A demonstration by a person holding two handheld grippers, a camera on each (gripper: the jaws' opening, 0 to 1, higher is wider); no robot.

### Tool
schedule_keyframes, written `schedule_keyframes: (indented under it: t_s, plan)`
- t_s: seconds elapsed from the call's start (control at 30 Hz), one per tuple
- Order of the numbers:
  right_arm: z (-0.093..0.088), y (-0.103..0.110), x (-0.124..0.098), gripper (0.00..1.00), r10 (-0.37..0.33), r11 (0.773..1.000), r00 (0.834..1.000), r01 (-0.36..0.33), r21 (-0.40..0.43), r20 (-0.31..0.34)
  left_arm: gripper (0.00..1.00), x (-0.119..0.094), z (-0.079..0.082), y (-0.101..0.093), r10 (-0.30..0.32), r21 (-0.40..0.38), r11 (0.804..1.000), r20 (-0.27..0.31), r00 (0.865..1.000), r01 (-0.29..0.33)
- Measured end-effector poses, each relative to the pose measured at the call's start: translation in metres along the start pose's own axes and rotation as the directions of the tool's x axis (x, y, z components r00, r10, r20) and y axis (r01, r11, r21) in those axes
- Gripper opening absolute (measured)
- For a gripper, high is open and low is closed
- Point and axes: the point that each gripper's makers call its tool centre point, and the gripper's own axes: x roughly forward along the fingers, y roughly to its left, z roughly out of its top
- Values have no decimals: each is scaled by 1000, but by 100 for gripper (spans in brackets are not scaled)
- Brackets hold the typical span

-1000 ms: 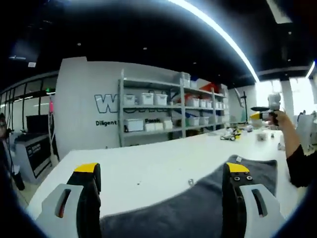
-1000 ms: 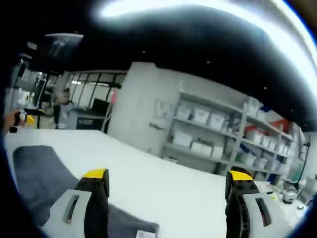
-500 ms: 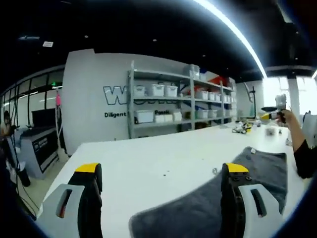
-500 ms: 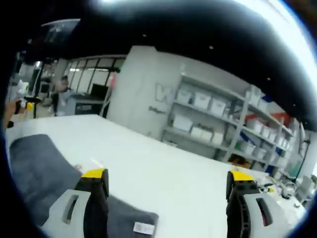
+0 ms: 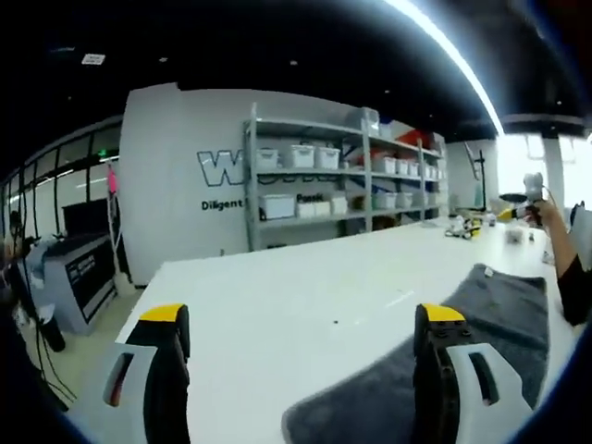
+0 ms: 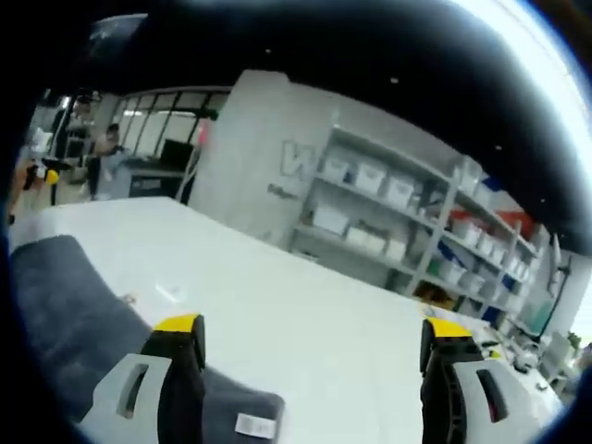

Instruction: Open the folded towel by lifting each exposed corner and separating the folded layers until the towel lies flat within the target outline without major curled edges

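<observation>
A dark grey towel [image 5: 499, 324] lies on the white table [image 5: 277, 305] at the lower right of the left gripper view. My left gripper [image 5: 298, 319] is open above the table, its right jaw over the towel's near edge and nothing between the jaws. In the right gripper view the same towel [image 6: 65, 314] spreads at the lower left, a white label [image 6: 248, 425] near its corner. My right gripper [image 6: 311, 328] is open over bare table [image 6: 305, 314], its left jaw above the towel. The right gripper [image 5: 525, 199] appears far right in the left gripper view, held by a hand.
Shelving with white storage boxes [image 5: 342, 190] stands against the wall behind the table. Small objects [image 5: 462, 228] sit at the table's far right end. A counter [image 5: 69, 277] stands on the floor at left. A person's sleeve [image 5: 575, 287] crosses the right edge.
Both views have shifted with the hands: the towel has slid toward the lower right in the left gripper view and lower left in the right gripper view. Both grippers stay open.
</observation>
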Motion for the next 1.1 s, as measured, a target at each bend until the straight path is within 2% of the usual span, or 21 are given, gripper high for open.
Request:
schedule_keyframes:
  t_s: [0.1, 0.17, 0.27, 0.37, 0.53, 0.73, 0.8, 0.93, 1.03, 1.1]
  plan:
    - [-2, 1, 4, 96, 2, 1000, 1000, -2, -6, -7, 100, 3, 4, -3, -25, 8, 1000, -4, 1000, 25]
    - [-5, 2, 7, 96, 5, 1000, 1000, -5, -1, -13, 100, 7, 3, 4, -17, 14, 1000, -19, 1000, 17]
    - [-7, -2, 11, 96, -16, 999, 1000, 17, 36, -21, 98, 11, 5, 12, -12, -45, 999, -8, 1000, 12]
    - [-10, 7, 13, 94, 12, 1000, 999, -11, 28, -31, 100, 10, -6, 4, -49, -29, 998, -28, 998, 48]
    - [-13, 15, 19, 92, 30, 999, 998, -30, 11, -49, 98, 8, -20, 8, -43, -33, 999, -49, 998, 42]
    - [-18, 24, 22, 92, 56, 998, 996, -56, -1, -69, 96, 6, -18, 10, -52, -33, 998, -51, 997, 51]
    - [-20, 24, 25, 90, 62, 998, 996, -62, 7, -69, 96, 6, -24, 12, -58, -36, 998, -69, 996, 56]
    - [-34, 25, 33, 84, 81, 997, 991, -78, 29, -105, 94, 8, -36, 13, -62, -20, 998, -115, 991, 60]
    - [-44, 23, 40, 83, 85, 996, 990, -81, 42, -114, 83, 9, -37, 16, -54, -21, 998, -115, 992, 52]
    - [-59, 26, 47, 83, 112, 992, 986, -102, 80, -127, 85, 10, -42, 12, -81, -26, 997, -125, 989, 79]
